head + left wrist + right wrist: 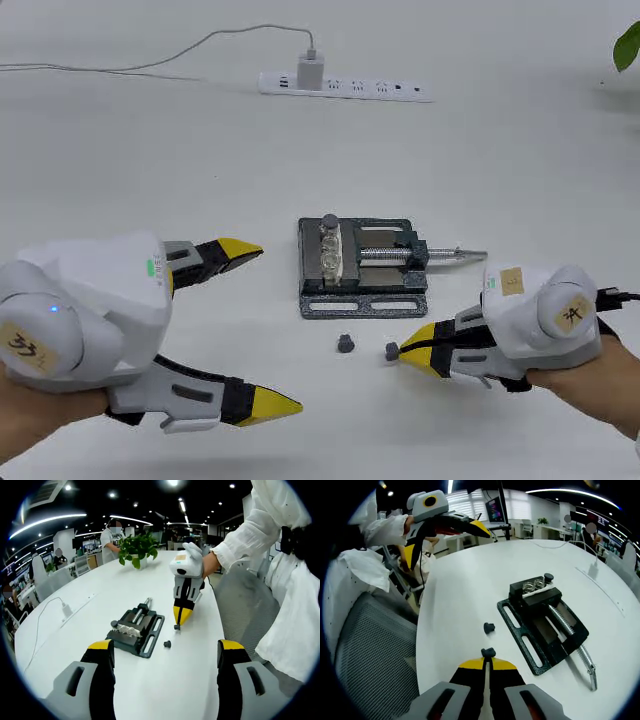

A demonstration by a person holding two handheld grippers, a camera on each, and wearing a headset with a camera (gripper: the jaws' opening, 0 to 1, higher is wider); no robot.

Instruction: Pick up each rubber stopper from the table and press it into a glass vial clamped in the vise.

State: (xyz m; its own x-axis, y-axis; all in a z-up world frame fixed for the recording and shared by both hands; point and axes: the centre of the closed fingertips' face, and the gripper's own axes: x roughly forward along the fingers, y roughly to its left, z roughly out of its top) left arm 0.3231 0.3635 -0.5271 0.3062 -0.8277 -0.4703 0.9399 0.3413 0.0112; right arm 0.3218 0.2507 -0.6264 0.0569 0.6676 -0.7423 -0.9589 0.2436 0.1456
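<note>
A black vise sits mid-table with clear glass vials clamped in a row; the far vial carries a dark stopper. My right gripper hovers low in front of the vise, shut on a small grey rubber stopper, which shows at its jaw tips in the right gripper view. A second stopper stands loose on the table just to its left, also seen as a loose stopper. My left gripper is at the left, wide open and holding nothing.
A white power strip with a charger and cable lies at the back of the white table. A green plant stands at the far right corner. The vise screw handle sticks out to the right.
</note>
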